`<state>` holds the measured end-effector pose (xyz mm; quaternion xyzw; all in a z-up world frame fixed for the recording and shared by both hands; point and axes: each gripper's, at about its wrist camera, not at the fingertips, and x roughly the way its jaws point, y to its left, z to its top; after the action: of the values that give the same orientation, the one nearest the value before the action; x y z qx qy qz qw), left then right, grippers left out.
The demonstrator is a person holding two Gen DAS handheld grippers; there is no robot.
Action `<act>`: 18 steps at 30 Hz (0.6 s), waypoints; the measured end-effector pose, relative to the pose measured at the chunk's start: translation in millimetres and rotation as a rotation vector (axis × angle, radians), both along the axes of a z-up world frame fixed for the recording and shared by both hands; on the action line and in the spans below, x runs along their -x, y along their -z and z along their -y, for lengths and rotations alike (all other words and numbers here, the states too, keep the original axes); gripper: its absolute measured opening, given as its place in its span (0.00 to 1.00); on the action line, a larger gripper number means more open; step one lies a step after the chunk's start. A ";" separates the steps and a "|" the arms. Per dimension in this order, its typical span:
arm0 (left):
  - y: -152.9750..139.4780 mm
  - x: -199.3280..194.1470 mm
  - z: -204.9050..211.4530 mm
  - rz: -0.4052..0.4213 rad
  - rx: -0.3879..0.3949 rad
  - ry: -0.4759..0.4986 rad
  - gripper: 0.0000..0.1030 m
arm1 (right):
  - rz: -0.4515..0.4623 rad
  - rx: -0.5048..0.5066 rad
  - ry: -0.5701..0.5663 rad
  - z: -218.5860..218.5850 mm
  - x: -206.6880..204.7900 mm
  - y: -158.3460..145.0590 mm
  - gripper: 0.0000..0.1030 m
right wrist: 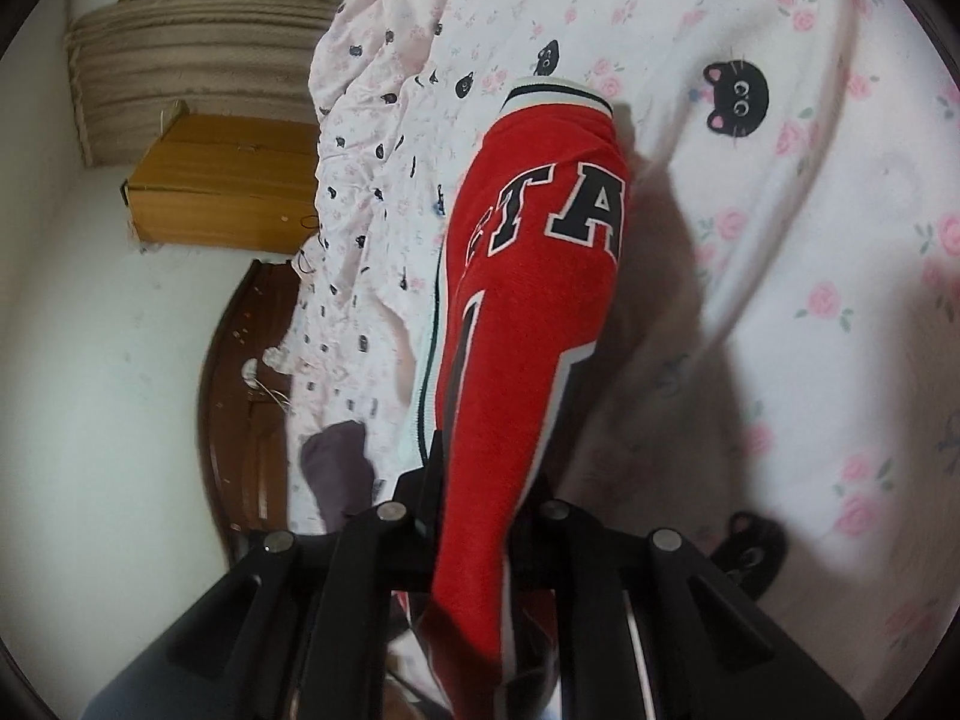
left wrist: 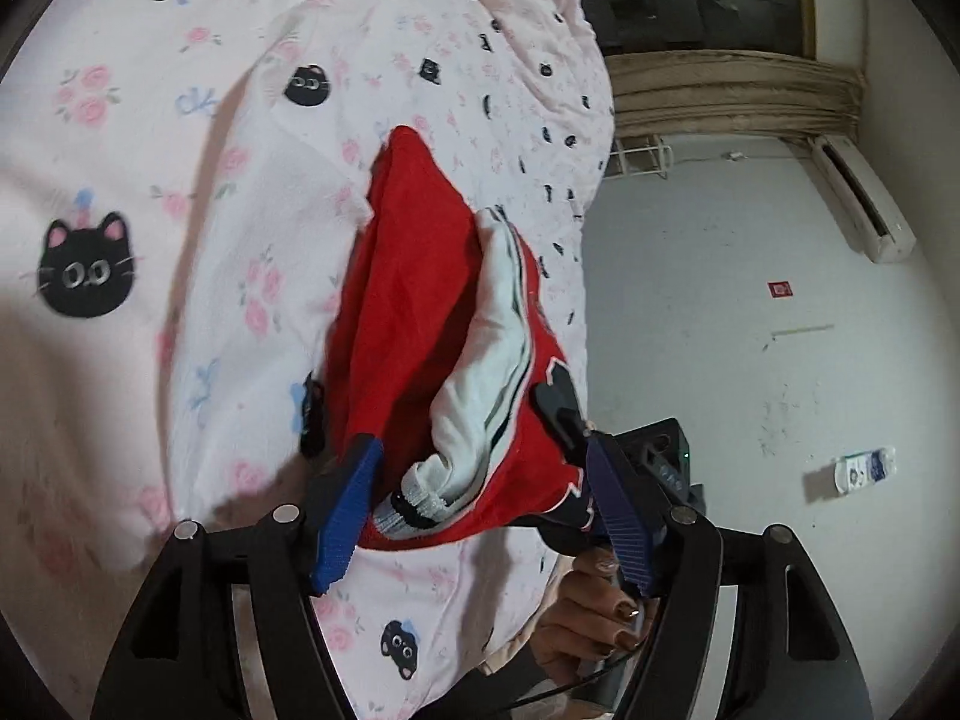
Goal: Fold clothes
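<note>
The right gripper (right wrist: 474,498) pinches the red jacket (right wrist: 528,300), whose length runs up-frame over the bedsheet (right wrist: 810,240). The left gripper (left wrist: 480,516), jaws spread, straddles its near hem at lower centre.

Red garment (right wrist: 528,312): black block letters with white outline, "TA" legible, preceded by a partly hidden letter. Red wall sign (left wrist: 780,288) and floor packet (left wrist: 864,468): print too small to read.

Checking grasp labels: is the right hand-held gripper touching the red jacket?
Touching. The right wrist view shows the right hand-held gripper closed on the red jacket, fabric bunched between its jaws.
</note>
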<state>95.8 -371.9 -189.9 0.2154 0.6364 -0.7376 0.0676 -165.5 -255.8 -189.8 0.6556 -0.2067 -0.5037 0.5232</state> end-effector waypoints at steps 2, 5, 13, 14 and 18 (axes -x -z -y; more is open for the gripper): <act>-1.3 -6.6 -2.8 0.017 -0.019 -0.039 0.63 | 0.042 -0.010 0.010 3.5 0.8 0.2 0.13; 2.3 -13.2 -10.8 -0.003 -0.124 -0.078 0.63 | 0.075 -0.020 0.026 7.6 2.3 -0.4 0.13; -3.3 -28.2 -28.2 0.020 -0.228 -0.198 0.63 | 0.104 -0.030 0.052 16.9 8.8 1.1 0.13; -7.9 -34.5 -30.5 0.043 -0.214 -0.236 0.63 | 0.104 -0.034 0.051 18.1 8.9 1.4 0.13; -17.3 -26.3 -37.6 -0.002 -0.183 -0.207 0.63 | 0.118 -0.033 0.047 21.5 10.4 2.6 0.13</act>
<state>122.2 -334.3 -172.6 0.1531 0.7198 -0.6659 0.1225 -175.9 -277.3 -192.4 0.6877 -0.2442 -0.4798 0.4871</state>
